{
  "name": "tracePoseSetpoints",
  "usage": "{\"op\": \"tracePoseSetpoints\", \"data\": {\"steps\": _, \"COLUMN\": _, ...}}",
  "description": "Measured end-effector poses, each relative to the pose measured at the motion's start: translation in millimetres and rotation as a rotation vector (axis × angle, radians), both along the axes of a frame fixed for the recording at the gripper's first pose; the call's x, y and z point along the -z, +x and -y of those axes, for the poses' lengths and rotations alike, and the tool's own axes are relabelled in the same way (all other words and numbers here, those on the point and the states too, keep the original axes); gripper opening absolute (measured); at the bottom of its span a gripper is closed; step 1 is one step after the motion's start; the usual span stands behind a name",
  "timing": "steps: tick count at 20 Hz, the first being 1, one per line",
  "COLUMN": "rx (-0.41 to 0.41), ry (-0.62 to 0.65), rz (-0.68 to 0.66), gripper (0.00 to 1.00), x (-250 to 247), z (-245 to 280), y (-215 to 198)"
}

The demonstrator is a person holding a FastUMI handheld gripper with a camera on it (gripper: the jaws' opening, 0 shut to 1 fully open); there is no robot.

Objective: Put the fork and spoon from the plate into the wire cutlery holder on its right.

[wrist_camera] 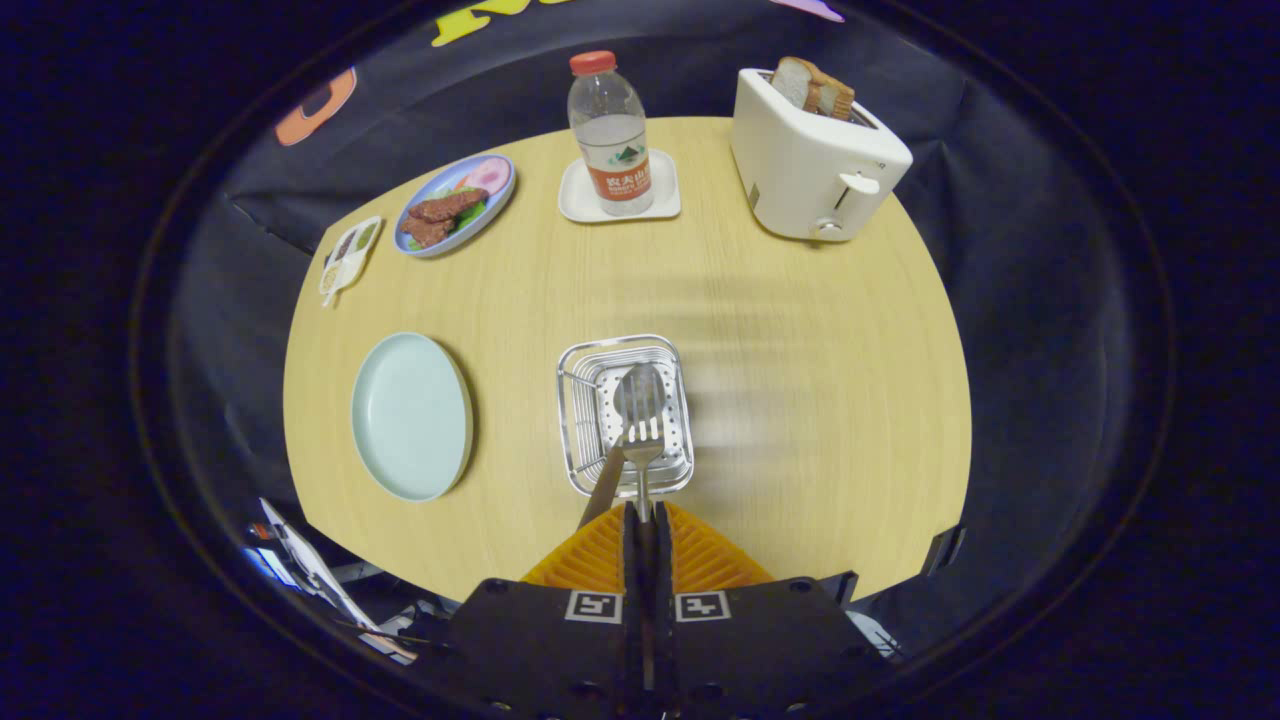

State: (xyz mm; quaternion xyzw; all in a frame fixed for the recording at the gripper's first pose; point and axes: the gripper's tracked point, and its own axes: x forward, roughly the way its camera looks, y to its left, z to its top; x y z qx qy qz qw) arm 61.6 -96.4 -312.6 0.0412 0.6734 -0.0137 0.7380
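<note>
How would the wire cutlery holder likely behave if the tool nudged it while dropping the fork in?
The silver wire cutlery holder looks open-meshed and light, so it would probably slide on the smooth wooden table. Its low, broad shape suggests sliding, not tipping. The tool is shut on the metal fork, which would likely nudge it.

Pale wood-grain table [800,400]. Mint plate [410,415] near left edge, silver wire cutlery holder [625,415], steel fork [643,440] and spoon [637,392]. White toaster [810,160] far right corner; red-capped clear bottle [610,135], far edge, white coaster [620,192].
</note>
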Motion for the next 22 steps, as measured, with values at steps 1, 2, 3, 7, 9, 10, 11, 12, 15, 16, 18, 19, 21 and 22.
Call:
{"op": "tracePoseSetpoints", "data": {"steps": 1, "rx": 0.011, "ry": 0.008, "rz": -0.026, "gripper": 0.05, "x": 2, "z": -1, "y": 0}}
{"op": "tracePoseSetpoints", "data": {"steps": 2, "rx": 0.025, "ry": 0.012, "rz": -0.049, "gripper": 0.05, "x": 6, "z": 0, "y": -1}}
{"op": "tracePoseSetpoints", "data": {"steps": 3, "rx": 0.034, "ry": 0.007, "rz": -0.062, "gripper": 0.05, "x": 8, "z": 2, "y": 1}}
{"op": "tracePoseSetpoints", "data": {"steps": 7, "rx": 0.038, "ry": -0.015, "rz": -0.068, "gripper": 0.05, "x": 8, "z": 8, "y": 12}}
{"op": "tracePoseSetpoints", "data": {"steps": 9, "rx": 0.020, "ry": -0.012, "rz": -0.076, "gripper": 0.05, "x": 9, "z": 5, "y": 15}}
{"op": "tracePoseSetpoints", "data": {"steps": 10, "rx": 0.018, "ry": -0.011, "rz": -0.081, "gripper": 0.05, "x": 9, "z": 3, "y": 18}}
{"op": "tracePoseSetpoints", "data": {"steps": 11, "rx": 0.010, "ry": -0.005, "rz": -0.079, "gripper": 0.05, "x": 10, "z": 0, "y": 20}}
{"op": "tracePoseSetpoints", "data": {"steps": 12, "rx": -0.006, "ry": -0.001, "rz": -0.071, "gripper": 0.12, "x": 7, "z": -2, "y": 23}}
{"op": "tracePoseSetpoints", "data": {"steps": 15, "rx": -0.039, "ry": -0.012, "rz": -0.039, "gripper": 0.07, "x": 4, "z": -5, "y": 29}}
{"op": "tracePoseSetpoints", "data": {"steps": 16, "rx": -0.046, "ry": -0.008, "rz": -0.022, "gripper": 0.07, "x": 2, "z": -6, "y": 31}}
{"op": "tracePoseSetpoints", "data": {"steps": 18, "rx": -0.045, "ry": 0.010, "rz": 0.012, "gripper": 0.15, "x": -3, "z": -10, "y": 35}}
{"op": "tracePoseSetpoints", "data": {"steps": 19, "rx": -0.044, "ry": 0.023, "rz": 0.035, "gripper": 0.19, "x": -6, "z": -12, "y": 38}}
{"op": "tracePoseSetpoints", "data": {"steps": 21, "rx": -0.059, "ry": 0.042, "rz": 0.087, "gripper": 0.31, "x": -15, "z": -18, "y": 42}}
{"op": "tracePoseSetpoints", "data": {"steps": 22, "rx": -0.074, "ry": 0.038, "rz": 0.123, "gripper": 0.37, "x": -21, "z": -20, "y": 44}}
